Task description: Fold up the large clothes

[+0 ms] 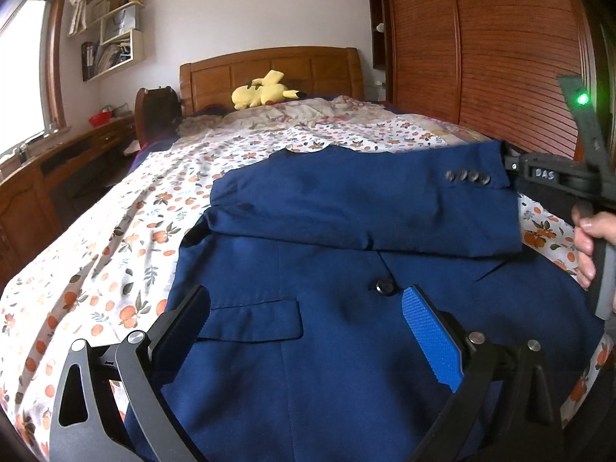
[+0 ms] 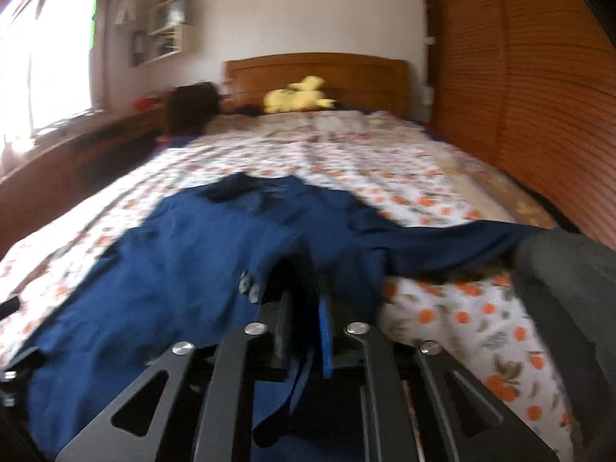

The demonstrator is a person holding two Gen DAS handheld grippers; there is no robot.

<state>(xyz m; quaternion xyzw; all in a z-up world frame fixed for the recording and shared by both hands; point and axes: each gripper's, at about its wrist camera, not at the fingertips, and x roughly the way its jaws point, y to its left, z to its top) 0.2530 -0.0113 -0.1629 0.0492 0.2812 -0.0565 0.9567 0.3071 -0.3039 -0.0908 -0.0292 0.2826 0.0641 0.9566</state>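
Bed under an orange-print floral sheet, wooden headboard behind, carries a navy suit jacket lying front-up near the foot end, one sleeve folded flat across the chest with its cuff buttons toward the right edge. Left gripper hovers over the jacket's lower front beside the pocket flap, jaws wide apart, nothing between them. Right gripper, blurred in its own view, has jaws only narrowly parted with sleeve-cuff fabric between them; whether the pads still pinch it I cannot tell.
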